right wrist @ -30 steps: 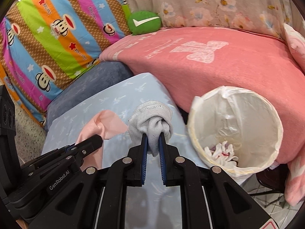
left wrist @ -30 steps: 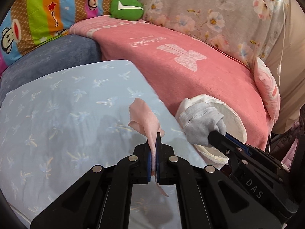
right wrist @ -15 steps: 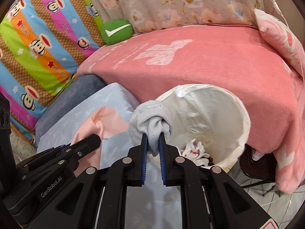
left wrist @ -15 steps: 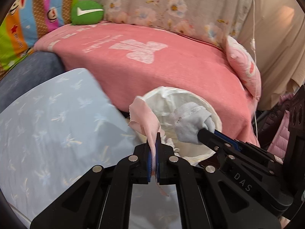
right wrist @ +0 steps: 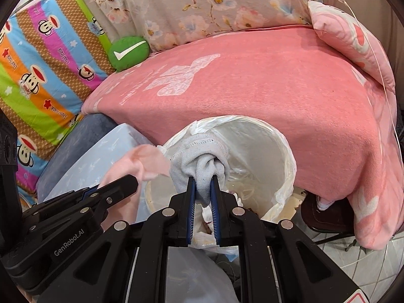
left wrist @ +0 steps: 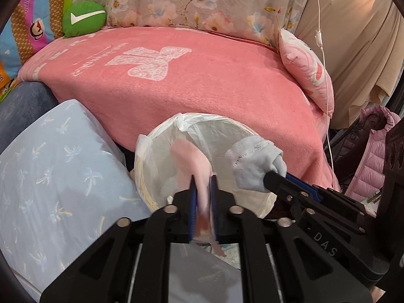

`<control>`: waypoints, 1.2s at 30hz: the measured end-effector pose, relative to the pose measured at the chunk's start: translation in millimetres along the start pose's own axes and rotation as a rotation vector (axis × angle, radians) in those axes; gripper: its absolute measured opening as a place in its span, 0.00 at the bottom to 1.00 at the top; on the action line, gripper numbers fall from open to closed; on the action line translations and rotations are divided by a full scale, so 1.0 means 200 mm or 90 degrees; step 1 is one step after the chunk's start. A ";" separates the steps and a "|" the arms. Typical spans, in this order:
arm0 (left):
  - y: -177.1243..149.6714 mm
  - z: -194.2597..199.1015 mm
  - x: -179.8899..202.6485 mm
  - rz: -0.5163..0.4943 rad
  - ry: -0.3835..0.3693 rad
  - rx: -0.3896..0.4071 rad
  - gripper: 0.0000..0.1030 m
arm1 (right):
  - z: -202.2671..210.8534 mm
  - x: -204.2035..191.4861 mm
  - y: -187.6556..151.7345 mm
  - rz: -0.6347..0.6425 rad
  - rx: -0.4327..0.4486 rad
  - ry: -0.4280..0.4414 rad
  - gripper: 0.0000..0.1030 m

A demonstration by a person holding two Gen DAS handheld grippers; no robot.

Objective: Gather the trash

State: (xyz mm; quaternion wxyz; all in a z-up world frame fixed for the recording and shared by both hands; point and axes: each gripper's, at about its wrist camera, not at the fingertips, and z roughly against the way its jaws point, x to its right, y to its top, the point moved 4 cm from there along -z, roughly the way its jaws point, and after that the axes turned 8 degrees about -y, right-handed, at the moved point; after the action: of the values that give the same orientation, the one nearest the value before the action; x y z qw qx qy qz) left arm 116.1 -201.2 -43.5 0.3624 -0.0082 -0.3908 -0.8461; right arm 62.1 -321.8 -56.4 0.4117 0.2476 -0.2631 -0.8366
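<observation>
A round bin with a white plastic liner stands beside the bed, with crumpled trash at its bottom. My left gripper is over the bin mouth; its jaws stand slightly apart with a pink cloth between them, blurred. That cloth also shows in the right wrist view. My right gripper is shut on a grey-white sock above the bin's near rim. The sock shows in the left wrist view too.
A pink blanket covers the bed behind the bin. A light blue pillow lies at left. A green cushion, a striped cartoon pillow, a pink pillow, a hanging white cord and a pink jacket surround it.
Both grippers moved right from over the blue pillow to over the bin. The left jaws have parted a little and the pink cloth is slipping down between them.
</observation>
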 end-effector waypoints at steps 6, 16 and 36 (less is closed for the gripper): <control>0.02 0.03 -0.03 -0.001 0.029 0.030 0.58 | -0.03 0.01 0.01 -0.001 -0.003 -0.001 0.11; 0.00 0.06 -0.11 0.017 0.068 0.040 0.58 | -0.05 -0.06 0.02 0.015 0.001 0.003 0.13; -0.10 0.22 -0.24 0.040 0.149 0.064 0.66 | 0.04 -0.29 -0.06 0.096 -0.001 0.009 0.28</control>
State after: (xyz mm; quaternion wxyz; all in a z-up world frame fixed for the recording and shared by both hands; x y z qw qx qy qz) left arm 128.1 -133.7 -39.6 0.4319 0.0962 -0.3874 -0.8088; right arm 82.2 -267.7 -47.0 0.4757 0.2331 -0.2776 -0.8015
